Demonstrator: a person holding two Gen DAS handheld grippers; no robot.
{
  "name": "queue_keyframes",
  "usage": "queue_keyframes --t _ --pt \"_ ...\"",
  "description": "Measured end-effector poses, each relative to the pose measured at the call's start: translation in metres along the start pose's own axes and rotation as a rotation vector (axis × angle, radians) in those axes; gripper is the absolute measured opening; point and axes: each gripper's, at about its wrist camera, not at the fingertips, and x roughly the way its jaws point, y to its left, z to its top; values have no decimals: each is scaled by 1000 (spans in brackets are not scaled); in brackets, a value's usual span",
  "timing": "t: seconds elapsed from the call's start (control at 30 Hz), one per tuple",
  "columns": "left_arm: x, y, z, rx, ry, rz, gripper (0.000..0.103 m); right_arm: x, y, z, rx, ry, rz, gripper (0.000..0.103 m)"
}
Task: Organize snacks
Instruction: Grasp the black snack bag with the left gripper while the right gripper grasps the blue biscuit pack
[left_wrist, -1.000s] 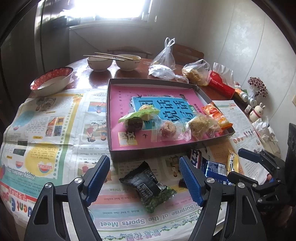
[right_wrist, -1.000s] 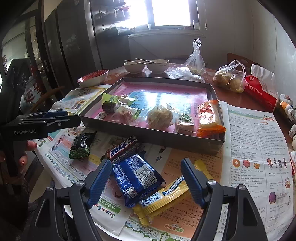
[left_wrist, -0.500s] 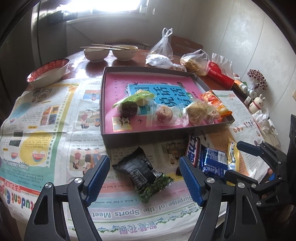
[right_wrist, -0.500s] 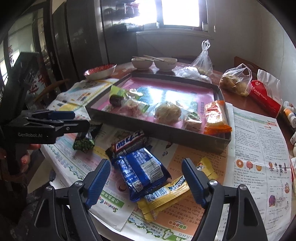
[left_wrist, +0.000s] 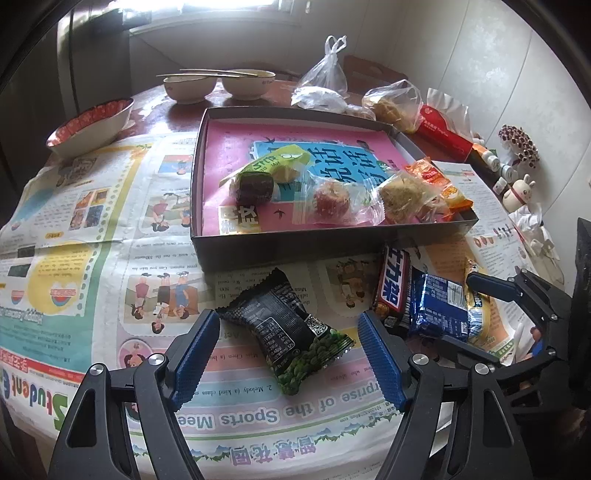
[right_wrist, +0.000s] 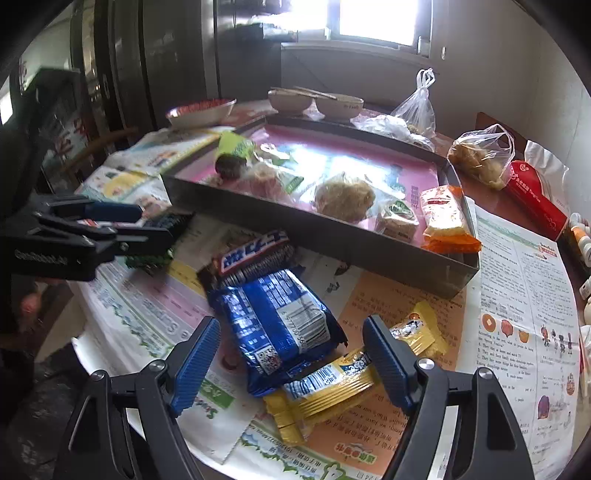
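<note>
My left claw is spread wide either side of the black pea packet near the table's front edge; light, crinkly, slippery, best pinched across its puffy middle.

A bright window sits in the far wall, its glare washing out the sill below. Pale walls close in the right side, and tall dark cabinets stand on the left. The round wooden desk is mostly covered in newspaper, with a brown chair back behind it.
</note>
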Motion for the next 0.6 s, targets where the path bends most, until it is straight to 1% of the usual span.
queue_keyframes --t 0.1,0.17,0.27,0.33,0.47,0.57,0.6 --pt "4 0 0 -1 11 1 78 7 1 1 -19 14 -24 79" --pt "8 -2 0 0 17 1 78 9 0 1 -23 15 -25 79" --pt "11 -4 1 4 22 6 78 15 -1 2 -27 21 -19 79" --pt "15 -5 1 9 30 25 78 16 -3 4 -18 18 -8 79" --pt "20 -4 1 2 43 29 78 19 -7 5 -7 13 5 79" --pt "21 -4 2 -4 36 33 78 20 -9 7 2 8 21 73" --pt "21 -3 3 -7 33 34 78 20 -10 7 8 6 30 69"
